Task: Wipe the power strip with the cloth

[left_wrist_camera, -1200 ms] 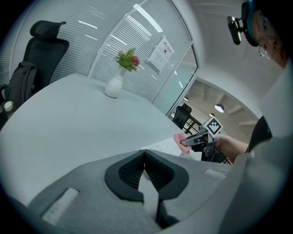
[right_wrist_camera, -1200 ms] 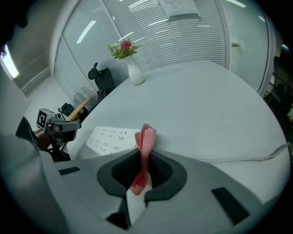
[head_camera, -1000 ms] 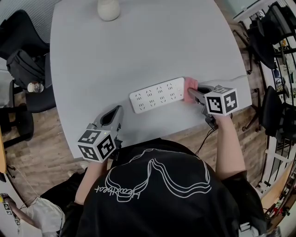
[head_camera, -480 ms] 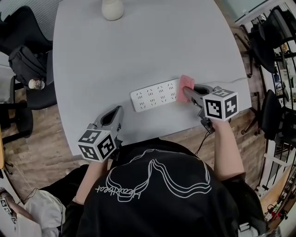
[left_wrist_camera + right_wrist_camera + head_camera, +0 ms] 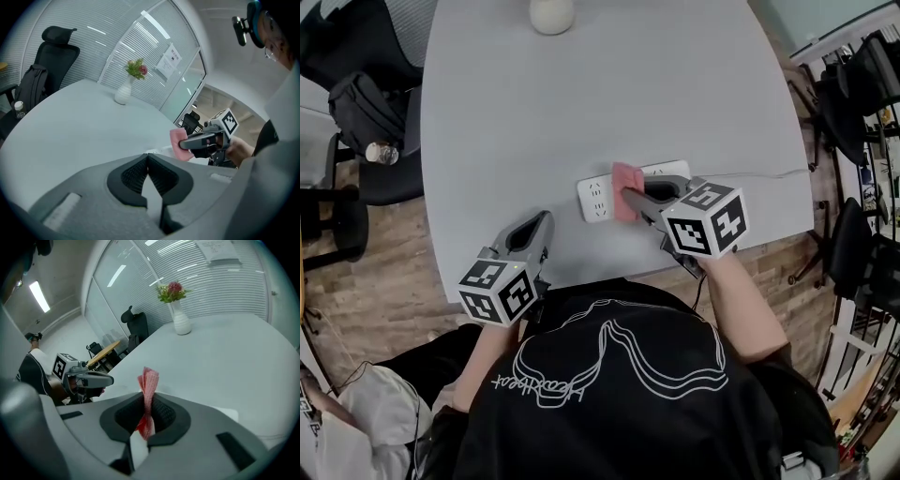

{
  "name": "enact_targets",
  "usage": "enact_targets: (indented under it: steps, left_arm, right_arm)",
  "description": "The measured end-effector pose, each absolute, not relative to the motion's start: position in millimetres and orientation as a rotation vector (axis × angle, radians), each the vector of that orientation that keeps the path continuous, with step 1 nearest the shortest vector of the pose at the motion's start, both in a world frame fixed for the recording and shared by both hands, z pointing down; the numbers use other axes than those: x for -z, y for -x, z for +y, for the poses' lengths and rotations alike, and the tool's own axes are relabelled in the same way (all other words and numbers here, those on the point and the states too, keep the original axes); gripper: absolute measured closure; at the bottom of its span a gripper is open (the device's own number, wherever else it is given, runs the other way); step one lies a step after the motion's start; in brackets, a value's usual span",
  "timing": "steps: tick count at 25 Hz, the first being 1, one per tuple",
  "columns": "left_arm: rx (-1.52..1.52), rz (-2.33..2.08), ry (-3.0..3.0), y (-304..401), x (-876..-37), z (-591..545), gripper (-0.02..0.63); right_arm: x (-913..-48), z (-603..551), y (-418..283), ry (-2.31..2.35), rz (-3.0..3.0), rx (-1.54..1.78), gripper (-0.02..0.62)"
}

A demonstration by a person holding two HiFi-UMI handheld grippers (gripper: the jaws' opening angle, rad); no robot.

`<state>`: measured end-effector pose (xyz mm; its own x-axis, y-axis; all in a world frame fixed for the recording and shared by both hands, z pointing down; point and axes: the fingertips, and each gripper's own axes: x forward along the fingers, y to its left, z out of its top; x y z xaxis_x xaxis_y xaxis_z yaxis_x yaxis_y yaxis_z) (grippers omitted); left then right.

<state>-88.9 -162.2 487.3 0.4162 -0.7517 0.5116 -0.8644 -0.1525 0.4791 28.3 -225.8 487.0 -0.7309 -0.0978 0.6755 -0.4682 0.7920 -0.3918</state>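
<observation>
Right fingers (image 5: 161,414): the right gripper (image 5: 630,195) has them pinched on the pink cloth (image 5: 149,380), which stands up between them as a folded strip.
Left fingers (image 5: 129,176): the left gripper (image 5: 540,223) has them closed tip to tip, with nothing between them.
Cloth: at the tips of the right fingers, lying across the power strip (image 5: 595,199).
Power strip: white, flat on the desk (image 5: 581,94). Its left end shows bare just beyond the right fingertips; the rest runs back under the right fingers.
Left gripper's place: over the near edge of the desk, with the fingers pointing away from the person. The power strip is ahead of them and to their right, not touching.
Cable (image 5: 769,173): thin and white, running along the desk from behind the right fingers toward the desk's right edge.
Vase (image 5: 551,14): white, at the far end of the desk, well ahead of both pairs of fingers. The gripper views show flowers in it.
Chair (image 5: 356,37): black, off the desk, far to the left of the left fingers.
Bag (image 5: 361,108): dark, next to the chair, with a bottle (image 5: 382,152) just beside it.
</observation>
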Motion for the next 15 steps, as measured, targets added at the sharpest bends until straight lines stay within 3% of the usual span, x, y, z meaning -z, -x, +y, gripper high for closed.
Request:
enact_targets:
  steps: [15]
  left_arm:
    - [-0.18, -1.419, -1.917, 100.1, -473.4, -151.0, 0.592]
  right_arm:
    - [-520.3, -196.3, 29.0, -0.229, -2.236, -0.63, 0.554]
